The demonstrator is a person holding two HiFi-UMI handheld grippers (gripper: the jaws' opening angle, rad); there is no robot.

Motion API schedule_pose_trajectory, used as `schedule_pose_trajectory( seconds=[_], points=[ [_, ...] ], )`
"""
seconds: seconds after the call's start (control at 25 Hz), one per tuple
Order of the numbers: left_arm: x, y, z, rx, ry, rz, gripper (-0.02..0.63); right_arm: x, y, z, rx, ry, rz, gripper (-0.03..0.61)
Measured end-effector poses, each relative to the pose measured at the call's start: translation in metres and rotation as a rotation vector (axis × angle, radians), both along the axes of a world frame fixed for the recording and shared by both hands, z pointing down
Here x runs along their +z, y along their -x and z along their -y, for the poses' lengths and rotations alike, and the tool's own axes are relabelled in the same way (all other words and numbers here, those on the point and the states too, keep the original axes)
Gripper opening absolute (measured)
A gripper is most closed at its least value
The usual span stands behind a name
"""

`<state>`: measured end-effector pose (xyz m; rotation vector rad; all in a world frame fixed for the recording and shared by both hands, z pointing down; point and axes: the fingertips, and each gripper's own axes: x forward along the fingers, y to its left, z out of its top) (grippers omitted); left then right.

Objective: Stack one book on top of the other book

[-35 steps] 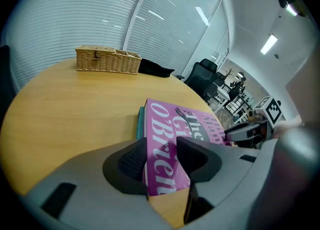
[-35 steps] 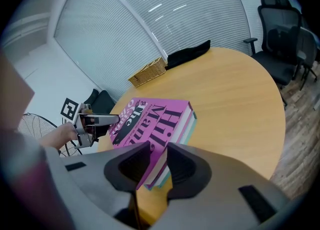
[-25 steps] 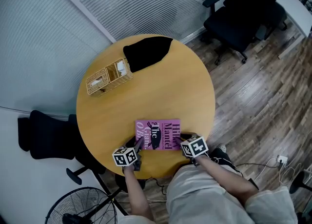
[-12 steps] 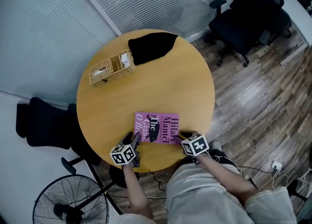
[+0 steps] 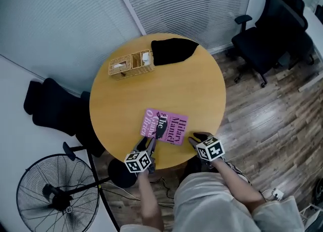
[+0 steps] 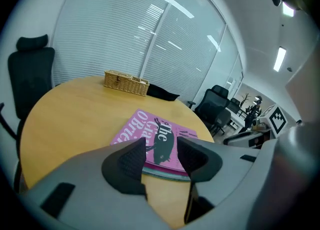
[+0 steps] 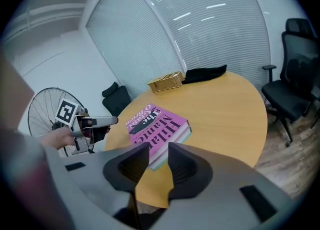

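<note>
Pink book [image 5: 166, 126] lies flat on a second book [image 6: 163, 173], of which only a green edge shows underneath. The stack sits lower centre in the head view, near the front rim of the round wooden bench [image 5: 166, 89].

Left tongs [image 5: 150, 144] are at the stack's lower-left corner, jaws wide and gripping nothing; the stack lies just past the tips.

Right tongs [image 5: 194, 137] are at the lower-right corner with a narrower gap. They have just been closing a little, nothing held; the stack's corner shows beyond the tips.

Wicker basket [image 5: 131, 64] and black cloth [image 5: 173, 50] are side by side at the bench's far rim, upper centre, well apart from the stack.

Off the bench: black chair [image 5: 50, 114] at left, office chair [image 5: 270, 34] upper right, floor fan [image 5: 58, 195] lower left.
</note>
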<state>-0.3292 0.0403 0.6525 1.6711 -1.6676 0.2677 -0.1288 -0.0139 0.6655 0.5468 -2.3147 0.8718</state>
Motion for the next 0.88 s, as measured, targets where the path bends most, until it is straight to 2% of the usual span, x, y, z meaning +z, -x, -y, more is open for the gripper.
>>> schedule_pose_trajectory(
  seconds=[0.16, 0.4, 0.6, 0.76, 0.88],
  points=[
    [-0.026, -0.028, -0.020, -0.089, -0.056, -0.006, 0.213, -0.016, 0.000, 0.001, -0.083, -0.088, 0.020, 0.123],
    [-0.052, -0.072, -0.060, -0.204, -0.102, -0.002, 0.213, -0.045, -0.014, -0.004, -0.137, -0.208, 0.079, 0.123],
    [-0.061, -0.108, -0.085, -0.321, -0.132, -0.025, 0.213, -0.050, -0.032, -0.017, -0.180, -0.238, 0.109, 0.123],
    [-0.060, -0.140, -0.098, -0.351, -0.130, 0.003, 0.212, -0.048, -0.048, -0.031, -0.220, -0.238, 0.111, 0.123],
    [-0.047, -0.161, -0.110, -0.342, -0.092, 0.040, 0.212, -0.049, -0.057, -0.039, -0.254, -0.260, 0.121, 0.123]
  ],
)
